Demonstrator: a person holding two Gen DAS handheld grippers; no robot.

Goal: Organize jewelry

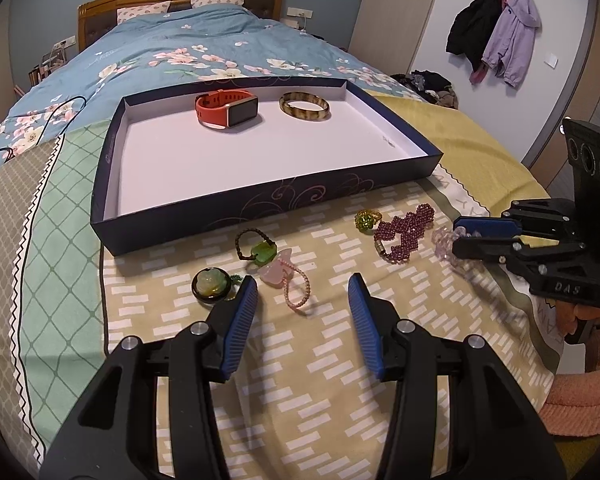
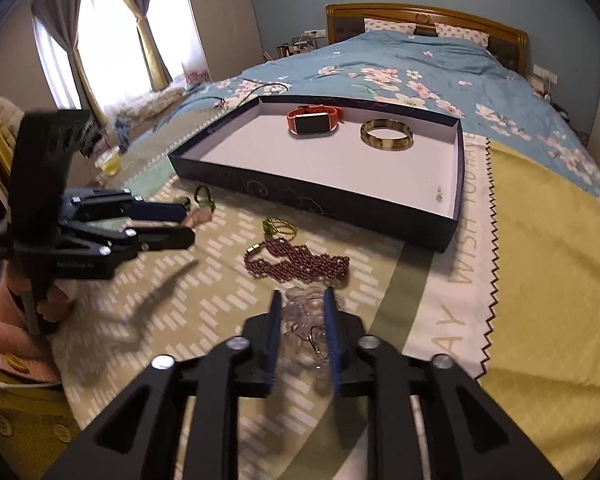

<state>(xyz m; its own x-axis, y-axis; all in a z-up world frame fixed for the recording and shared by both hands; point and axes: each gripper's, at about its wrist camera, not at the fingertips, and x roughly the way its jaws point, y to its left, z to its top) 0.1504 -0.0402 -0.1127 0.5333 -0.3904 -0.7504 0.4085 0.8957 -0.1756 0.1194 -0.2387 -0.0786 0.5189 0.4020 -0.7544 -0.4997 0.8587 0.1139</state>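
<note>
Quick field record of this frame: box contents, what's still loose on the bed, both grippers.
box: dark blue shallow cardboard box on the bed
in box: orange-strapped smartwatch; amber striped bangle
loose: dark purple bead bracelet; green bead ring; pink bead bracelet; green pendant cord; round green flower pendant
left gripper: open, empty
right gripper: straddling clear crystal bracelet, grip unclear

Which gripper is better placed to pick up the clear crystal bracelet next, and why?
The right gripper: its jaws already straddle the clear crystal bracelet on the bedspread. The left gripper hangs open farther off, over the pink bead bracelet.
</note>
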